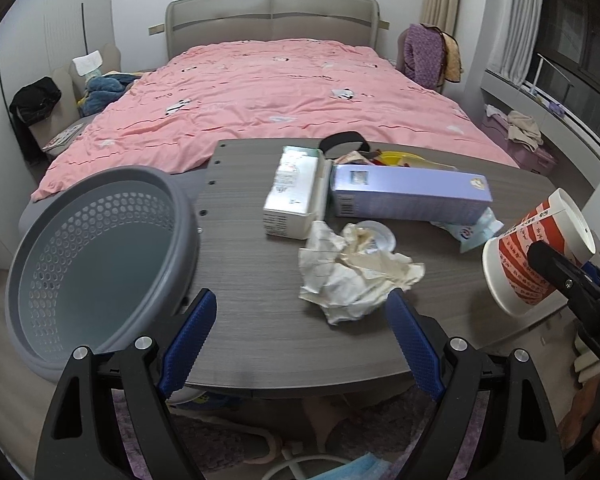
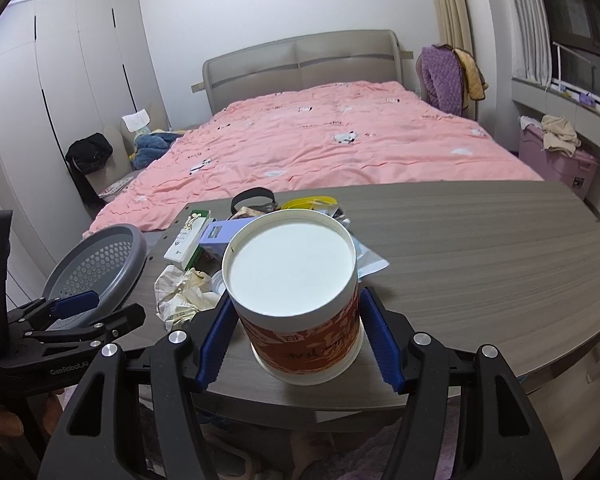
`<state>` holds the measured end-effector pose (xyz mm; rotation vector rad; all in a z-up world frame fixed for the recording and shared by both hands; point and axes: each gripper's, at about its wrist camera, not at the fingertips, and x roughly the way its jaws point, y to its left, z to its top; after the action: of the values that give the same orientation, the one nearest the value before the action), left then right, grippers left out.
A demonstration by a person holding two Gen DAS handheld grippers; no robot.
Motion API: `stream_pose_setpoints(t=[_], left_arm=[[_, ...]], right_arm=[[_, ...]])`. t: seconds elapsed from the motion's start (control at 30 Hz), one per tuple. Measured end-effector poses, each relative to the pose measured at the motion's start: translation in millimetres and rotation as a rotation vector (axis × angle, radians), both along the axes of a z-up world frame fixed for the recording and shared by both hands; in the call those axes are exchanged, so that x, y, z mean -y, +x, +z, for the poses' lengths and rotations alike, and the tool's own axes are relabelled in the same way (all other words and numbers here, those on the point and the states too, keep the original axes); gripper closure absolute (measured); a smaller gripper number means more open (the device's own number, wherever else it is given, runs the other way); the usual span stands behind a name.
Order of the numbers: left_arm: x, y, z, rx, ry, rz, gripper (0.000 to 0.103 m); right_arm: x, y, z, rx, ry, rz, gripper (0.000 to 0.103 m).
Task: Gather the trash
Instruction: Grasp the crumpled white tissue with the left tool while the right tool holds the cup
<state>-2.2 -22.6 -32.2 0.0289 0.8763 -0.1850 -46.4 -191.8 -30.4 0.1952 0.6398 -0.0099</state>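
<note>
- The right gripper (image 2: 298,344) is clamped on a red-and-white paper cup (image 2: 296,296) — its blue pads press both sides of the cup's wall, and the cup is held off the table, tilted so its white inside faces the right wrist camera.
- In the left wrist view the same cup (image 1: 536,256) hangs in the air past the table's right edge, with a black finger across its side.
- The left gripper (image 1: 300,344) has its jaws spread wide with nothing between them, hovering over the near edge of the grey wood-grain table (image 1: 260,320).
- A crumpled sheet of paper (image 1: 352,276) lies on the table just ahead of the left gripper's right pad.
- Beyond the paper lie a white carton (image 1: 290,196) and a long lilac box (image 1: 408,196), side by side and touching.
- A grey perforated basket (image 1: 96,256) sits at the table's left edge — tilted, its mouth facing the camera.
- Behind the table stands a bed with a pink quilt (image 1: 276,92).
</note>
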Motion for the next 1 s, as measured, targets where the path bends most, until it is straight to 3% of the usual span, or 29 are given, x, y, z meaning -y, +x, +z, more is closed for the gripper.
stream_pose_setpoints(t=[0.27, 0.53, 0.8, 0.83, 0.93, 1.0], left_arm=[[23.7, 16.9, -2.6, -0.051, -0.002, -0.041, 0.02], [32.4, 43.2, -23.0, -0.14, -0.023, 0.006, 0.02], [35.8, 53.1, -41.2, -0.176, -0.042, 0.009, 0.02], [35.2, 53.5, -42.4, -0.178, -0.045, 0.009, 0.023], [34.8, 53.9, -44.4, -0.19, -0.057, -0.004, 0.044], [34.1, 52.9, -43.3, -0.186, -0.066, -0.005, 0.05]], right_arm=[[14.2, -6.9, -1.4, 0.025, 0.016, 0.001, 0.043], [28.9, -8.7, -7.1, 0.034, 0.058, 0.002, 0.043], [37.0, -7.5, -11.6, 0.03, 0.087, 0.006, 0.043], [37.8, -7.4, -12.1, 0.029, 0.09, 0.006, 0.043], [38.1, -6.1, -11.6, 0.028, 0.094, 0.008, 0.043], [37.5, -5.8, -10.8, 0.028, 0.095, 0.011, 0.043]])
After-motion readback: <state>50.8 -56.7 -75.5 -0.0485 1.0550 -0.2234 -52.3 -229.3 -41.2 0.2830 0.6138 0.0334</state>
